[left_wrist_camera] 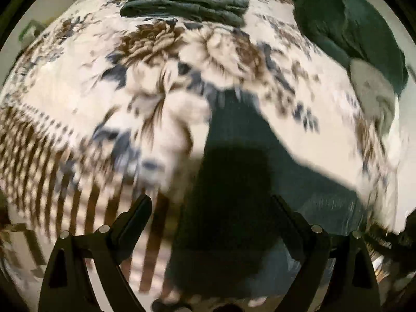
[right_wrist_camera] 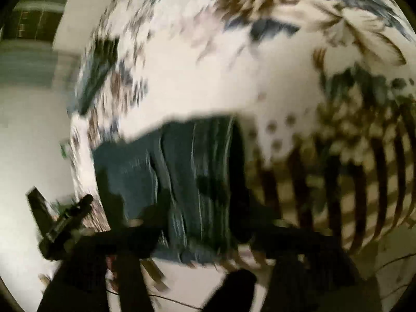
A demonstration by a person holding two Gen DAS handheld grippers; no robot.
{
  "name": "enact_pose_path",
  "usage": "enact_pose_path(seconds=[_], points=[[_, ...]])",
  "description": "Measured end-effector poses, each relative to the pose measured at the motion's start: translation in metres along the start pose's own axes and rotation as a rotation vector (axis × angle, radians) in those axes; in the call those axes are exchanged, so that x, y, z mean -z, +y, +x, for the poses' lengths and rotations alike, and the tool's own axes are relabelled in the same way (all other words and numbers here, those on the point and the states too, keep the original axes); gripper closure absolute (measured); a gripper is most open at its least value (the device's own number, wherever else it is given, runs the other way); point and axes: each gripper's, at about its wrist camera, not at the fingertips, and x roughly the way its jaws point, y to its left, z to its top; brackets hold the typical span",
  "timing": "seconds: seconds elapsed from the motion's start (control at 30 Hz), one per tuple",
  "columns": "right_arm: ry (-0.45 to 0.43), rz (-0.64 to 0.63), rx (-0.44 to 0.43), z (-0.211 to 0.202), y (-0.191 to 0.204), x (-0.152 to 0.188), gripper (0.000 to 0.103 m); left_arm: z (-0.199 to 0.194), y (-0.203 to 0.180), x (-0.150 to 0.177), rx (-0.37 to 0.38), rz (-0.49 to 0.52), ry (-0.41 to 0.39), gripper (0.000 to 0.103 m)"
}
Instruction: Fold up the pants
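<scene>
Between the left tongs [left_wrist_camera: 210,208], whose jaws stand wide apart with nothing gripped, lies the dark teal pants [left_wrist_camera: 234,182] to be folded, spread flat on the floral bedspread [left_wrist_camera: 78,104] and running forward from the fingers. Under the right tongs [right_wrist_camera: 200,223] the same pants [right_wrist_camera: 182,161] show a bunched, ridged edge, and the jaws look parted, though blur leaves that uncertain. The cloth looks soft, limp and fairly thick, likely to sag and drag, so a hem or waistband corner seems the best hold. Farther ahead of the left tongs sits a folded stack [left_wrist_camera: 182,0], and off to their right a loose heap [left_wrist_camera: 351,31]. Motion blur smears both views, the pants' near end is cut off, and which end is the waist cannot be told.
</scene>
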Motion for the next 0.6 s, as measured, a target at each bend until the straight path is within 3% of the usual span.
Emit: enact_pose_path(seconds=[0.17, 0.2, 0.23, 0.27, 0.3, 0.33, 0.37, 0.4, 0.47, 0.6], points=[[0.068, 0.149, -0.128, 0.045, -0.027, -0.034, 0.016, 0.062, 0.003, -0.054, 0.066, -0.051, 0.12, 0.011], [0.083, 0.169, -0.145, 0.052, -0.029, -0.037, 0.015, 0.077, 0.004, -0.062, 0.101, -0.061, 0.149, 0.017], [0.099, 0.181, -0.158, 0.06, -0.031, -0.037, 0.015, 0.083, 0.005, -0.065, 0.131, -0.068, 0.16, 0.029], [0.109, 0.186, -0.174, 0.065, -0.031, -0.04, 0.015, 0.087, 0.006, -0.066, 0.162, -0.081, 0.168, 0.073], [0.114, 0.185, -0.188, 0.066, -0.03, -0.042, 0.015, 0.091, 0.007, -0.066, 0.18, -0.093, 0.185, 0.078], [0.104, 0.18, -0.192, 0.07, -0.026, -0.043, 0.022, 0.089, 0.009, -0.065, 0.19, -0.092, 0.175, 0.079], [0.096, 0.157, -0.187, 0.069, -0.023, -0.044, 0.046, 0.087, 0.009, -0.063, 0.194, -0.082, 0.162, 0.081], [0.095, 0.142, -0.168, 0.07, -0.019, -0.042, 0.062, 0.084, 0.01, -0.06, 0.191, -0.067, 0.147, 0.082], [0.074, 0.116, -0.155, 0.069, -0.009, -0.041, 0.081, 0.079, 0.016, -0.056, 0.202, -0.064, 0.131, 0.082], [0.006, 0.018, -0.075, 0.052, 0.014, -0.048, 0.085, 0.078, 0.028, -0.057, 0.234, -0.093, 0.134, 0.082]])
